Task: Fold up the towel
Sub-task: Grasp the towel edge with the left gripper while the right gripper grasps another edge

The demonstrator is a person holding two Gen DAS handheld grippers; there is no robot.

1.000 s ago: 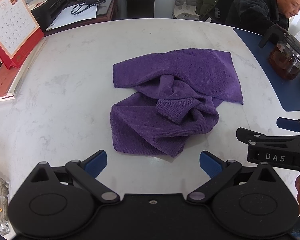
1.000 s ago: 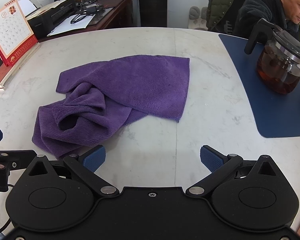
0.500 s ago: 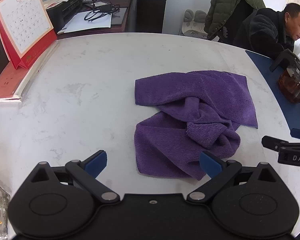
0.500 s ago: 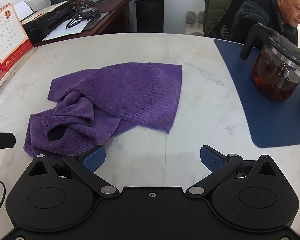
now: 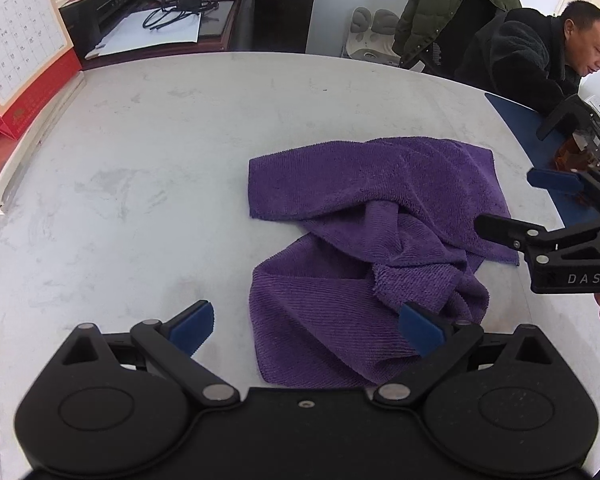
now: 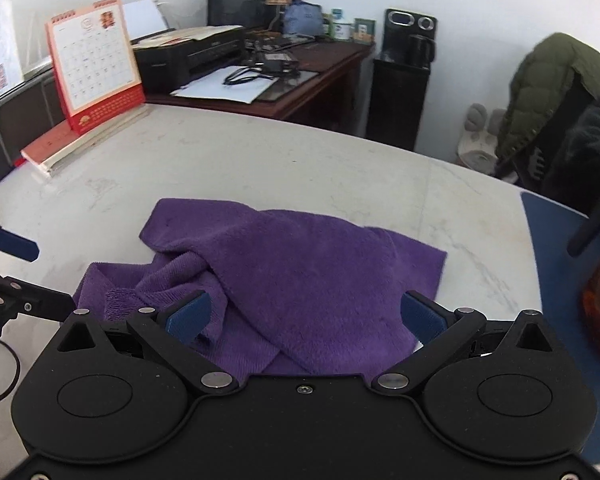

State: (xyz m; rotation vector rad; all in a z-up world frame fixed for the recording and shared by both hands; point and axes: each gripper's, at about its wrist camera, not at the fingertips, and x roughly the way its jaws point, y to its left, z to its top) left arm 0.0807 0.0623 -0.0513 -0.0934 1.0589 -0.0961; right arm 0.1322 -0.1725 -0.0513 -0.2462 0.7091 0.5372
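Purple towel (image 5: 364, 240) lies crumpled on the white bench (image 5: 140, 184), flat toward twelve o'clock, bunched into a twisted lump toward five. My left hand-held gripper (image 5: 306, 326) hangs over the near edge, fingers wide apart, gripping nothing. My right hand-held gripper (image 6: 304, 316) sits low over the cloth, fingers spread too, fabric between them but unpinched. It's soft, light terry that will likely sag and cling, so I'd judge the grip belongs on a corner or hem, never the lump. Teapot (image 5: 580, 148) at two o'clock.
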